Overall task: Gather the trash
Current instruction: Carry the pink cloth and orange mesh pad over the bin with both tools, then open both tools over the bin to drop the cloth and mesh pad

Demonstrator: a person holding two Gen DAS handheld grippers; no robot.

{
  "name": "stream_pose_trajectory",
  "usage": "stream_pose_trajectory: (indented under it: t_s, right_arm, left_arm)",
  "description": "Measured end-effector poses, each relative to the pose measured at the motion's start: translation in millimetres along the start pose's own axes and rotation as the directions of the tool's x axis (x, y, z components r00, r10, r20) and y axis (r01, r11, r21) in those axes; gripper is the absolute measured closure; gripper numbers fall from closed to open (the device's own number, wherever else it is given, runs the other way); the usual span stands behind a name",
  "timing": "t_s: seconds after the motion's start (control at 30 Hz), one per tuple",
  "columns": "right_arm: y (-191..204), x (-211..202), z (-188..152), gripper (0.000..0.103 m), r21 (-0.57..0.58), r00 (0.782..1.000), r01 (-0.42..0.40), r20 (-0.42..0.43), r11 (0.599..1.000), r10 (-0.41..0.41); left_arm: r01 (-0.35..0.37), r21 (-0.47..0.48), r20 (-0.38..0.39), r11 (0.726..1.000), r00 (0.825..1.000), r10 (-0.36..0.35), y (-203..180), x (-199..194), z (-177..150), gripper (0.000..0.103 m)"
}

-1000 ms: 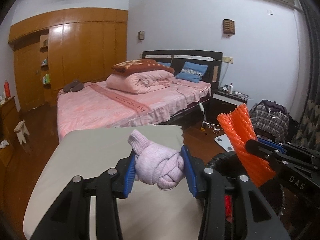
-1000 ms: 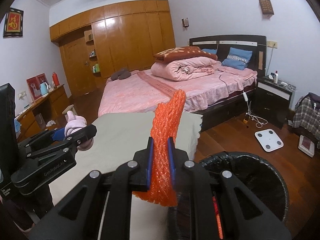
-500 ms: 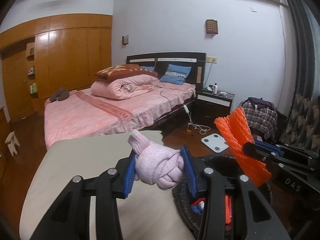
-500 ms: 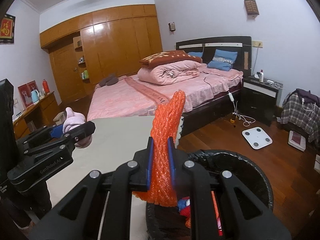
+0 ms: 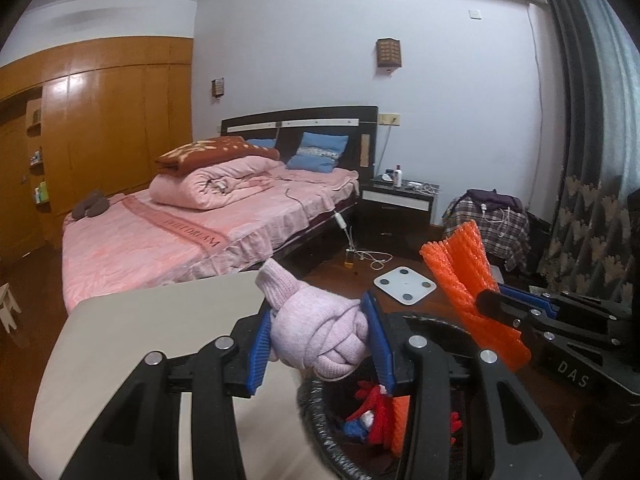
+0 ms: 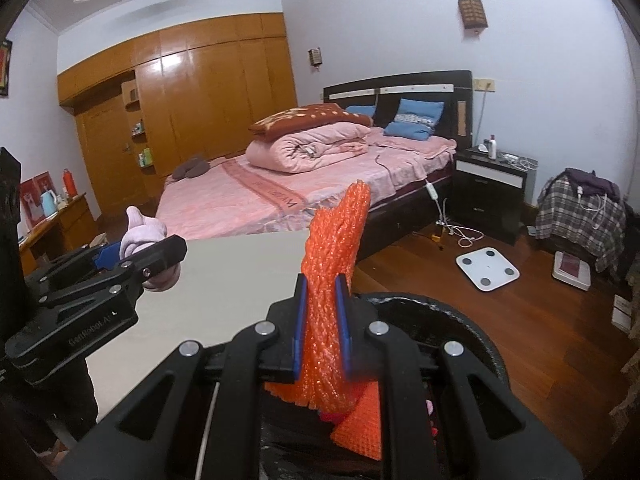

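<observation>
My left gripper (image 5: pixel 318 344) is shut on a knotted pale pink knit sock (image 5: pixel 320 334) and holds it over the left rim of a black trash bin (image 5: pixel 316 412). The bin holds red, blue and orange scraps (image 5: pixel 376 412). My right gripper (image 6: pixel 322 332) is shut on a bunch of orange foam netting (image 6: pixel 332 276), upright above the same bin (image 6: pixel 476 332). It also shows in the left wrist view (image 5: pixel 500 304) with the netting (image 5: pixel 468 280) at the right. The left gripper (image 6: pixel 132 256) shows at the left of the right wrist view.
A beige table top (image 5: pixel 140 344) lies under and left of both grippers. Beyond it stand a pink bed (image 5: pixel 180 232), a black nightstand (image 5: pixel 400 204), a white floor scale (image 5: pixel 404 284) on wood flooring, a plaid-covered chair (image 5: pixel 492 216) and a wooden wardrobe (image 5: pixel 100 128).
Both grippers have moved right, from over the table to over the trash bin, each still holding its item. The bin's contents have come into view.
</observation>
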State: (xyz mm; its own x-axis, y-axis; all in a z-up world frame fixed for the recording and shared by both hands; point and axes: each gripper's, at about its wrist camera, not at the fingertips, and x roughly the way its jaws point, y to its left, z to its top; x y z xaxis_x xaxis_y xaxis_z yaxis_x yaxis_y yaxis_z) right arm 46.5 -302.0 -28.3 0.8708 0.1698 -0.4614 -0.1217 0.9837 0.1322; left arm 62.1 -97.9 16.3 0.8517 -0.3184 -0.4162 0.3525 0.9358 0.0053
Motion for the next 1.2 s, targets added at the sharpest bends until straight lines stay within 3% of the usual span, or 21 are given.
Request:
stream_pose_trajectory:
  t_s: [0.63, 1.2]
  right_arm:
    - [-53, -1, -23, 0.090, 0.049, 0.994, 0.102, -0.040, 0.994, -0.100]
    - [-91, 43, -63, 0.090, 0.098, 0.981, 0.148, -0.143, 0.984, -0.133]
  left_arm:
    - [0.114, 0.050, -0.026, 0.992, 0.993, -0.113, -52, 40, -5, 0.060]
    - [0.201, 0.030, -0.121, 0.979, 0.973, -0.196, -73, 102, -29, 0.059]
